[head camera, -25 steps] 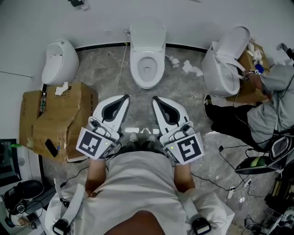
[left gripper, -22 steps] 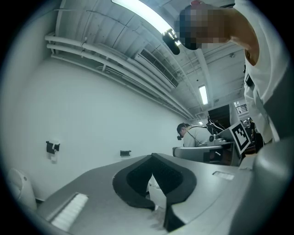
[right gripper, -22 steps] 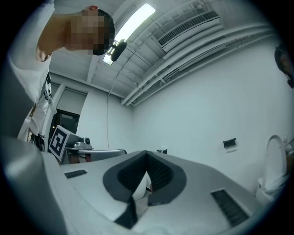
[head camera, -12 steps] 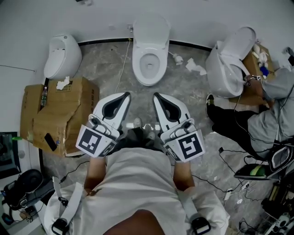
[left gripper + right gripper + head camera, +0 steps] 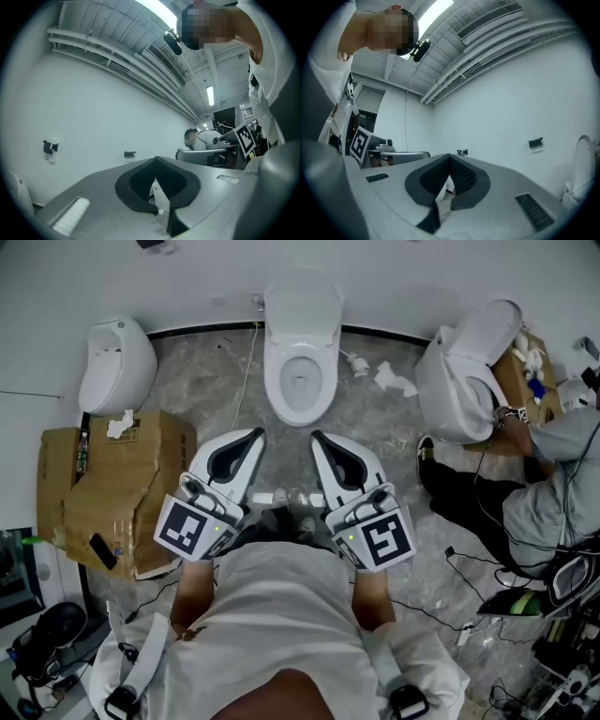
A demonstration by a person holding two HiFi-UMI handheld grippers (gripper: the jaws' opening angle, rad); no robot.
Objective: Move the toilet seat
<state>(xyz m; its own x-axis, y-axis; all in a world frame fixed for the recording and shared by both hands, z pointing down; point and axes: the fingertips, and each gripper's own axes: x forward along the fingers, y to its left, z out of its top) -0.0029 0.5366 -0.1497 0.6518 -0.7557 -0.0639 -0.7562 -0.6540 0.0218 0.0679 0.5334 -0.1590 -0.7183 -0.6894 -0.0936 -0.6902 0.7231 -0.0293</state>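
Evidently, the task is shown at its outset. The left gripper (image 5: 251, 440) and the right gripper (image 5: 319, 442) are held side by side above the floor (image 5: 384, 432), each with its jaws pressed together and nothing between them. The toilet seat (image 5: 277, 381) is seen, as far as can be judged, lying on the bowl (image 5: 300, 382) against the far wall, beneath the raised lid (image 5: 302, 304), well apart from both grippers and untouched. A cardboard box (image 5: 122, 484) is seen at the left. The approach, the grasp and the moving of the seat are judged to remain.
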